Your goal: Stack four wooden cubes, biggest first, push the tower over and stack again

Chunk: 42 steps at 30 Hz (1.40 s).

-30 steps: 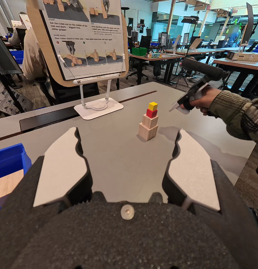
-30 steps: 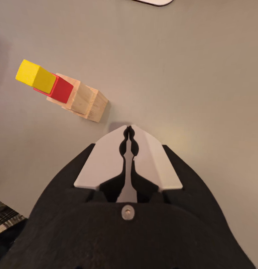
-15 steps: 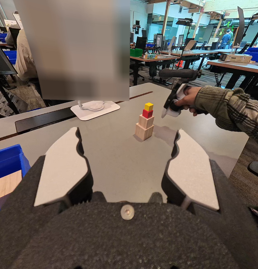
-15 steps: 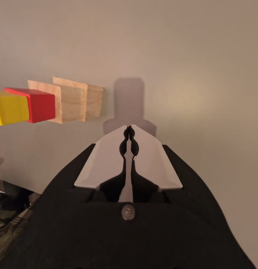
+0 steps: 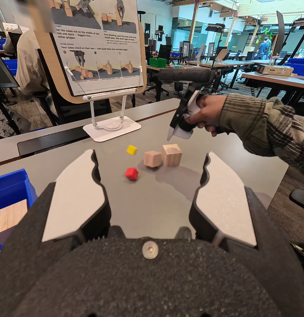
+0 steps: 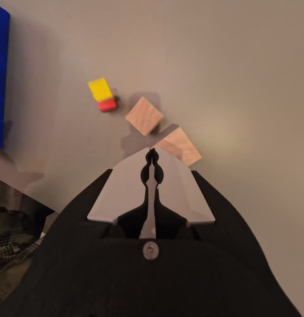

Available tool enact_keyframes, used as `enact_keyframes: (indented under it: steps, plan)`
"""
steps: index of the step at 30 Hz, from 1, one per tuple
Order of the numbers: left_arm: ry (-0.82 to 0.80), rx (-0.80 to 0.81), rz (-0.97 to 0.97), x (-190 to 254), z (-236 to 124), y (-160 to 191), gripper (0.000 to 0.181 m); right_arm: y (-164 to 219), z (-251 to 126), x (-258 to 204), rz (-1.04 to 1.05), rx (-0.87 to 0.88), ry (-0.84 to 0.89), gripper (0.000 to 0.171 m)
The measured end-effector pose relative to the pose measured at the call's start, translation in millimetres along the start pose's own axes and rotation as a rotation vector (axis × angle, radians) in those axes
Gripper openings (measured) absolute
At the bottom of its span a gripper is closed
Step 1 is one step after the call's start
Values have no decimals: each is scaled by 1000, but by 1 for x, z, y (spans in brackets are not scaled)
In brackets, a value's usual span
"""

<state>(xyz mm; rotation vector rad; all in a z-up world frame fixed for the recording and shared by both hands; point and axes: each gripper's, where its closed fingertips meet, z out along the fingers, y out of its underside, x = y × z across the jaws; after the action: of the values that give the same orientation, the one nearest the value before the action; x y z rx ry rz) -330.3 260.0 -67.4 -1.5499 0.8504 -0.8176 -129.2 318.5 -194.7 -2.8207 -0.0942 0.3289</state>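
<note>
Toppled since a second ago: tower, four cubes scattered on bench (image 5: 147, 205)
Right gripper (image 6: 152, 149): together
Left gripper (image 5: 150, 188): apart, empty
Left: restack, big cube (image 5: 171, 157) first

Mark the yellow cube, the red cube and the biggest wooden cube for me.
yellow cube (image 5: 132, 149), left wrist view, on its front face.
red cube (image 5: 131, 173), left wrist view, on its front face.
biggest wooden cube (image 5: 171, 155), left wrist view, middle of its near side face.
</note>
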Motion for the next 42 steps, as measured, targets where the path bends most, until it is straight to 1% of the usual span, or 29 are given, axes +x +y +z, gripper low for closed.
enact_keyframes:
  steps: [7,17,24,31,33,37,39,40,42]
  plan:
    - [10,-15,1,-2,3,5,113,11,-16,8,-27,61,-9,0]
    - [39,-43,18,0,16,16,113,57,-39,38,-8,229,-88,0]
    - [79,-73,79,10,40,34,111,89,-54,56,-27,366,-167,0]
    - [151,-103,142,31,79,55,106,109,-70,73,-57,518,-236,0]
    - [183,-134,178,33,94,61,104,111,-74,75,-82,549,-255,0]
    - [281,-270,320,37,127,71,102,113,-80,81,-138,605,-280,0]
    - [363,-340,391,41,143,75,100,112,-84,82,-157,647,-305,1]
    - [416,-363,418,45,151,76,96,112,-85,83,-164,658,-323,2]
    - [544,-400,451,57,164,77,94,114,-85,84,-181,640,-344,5]
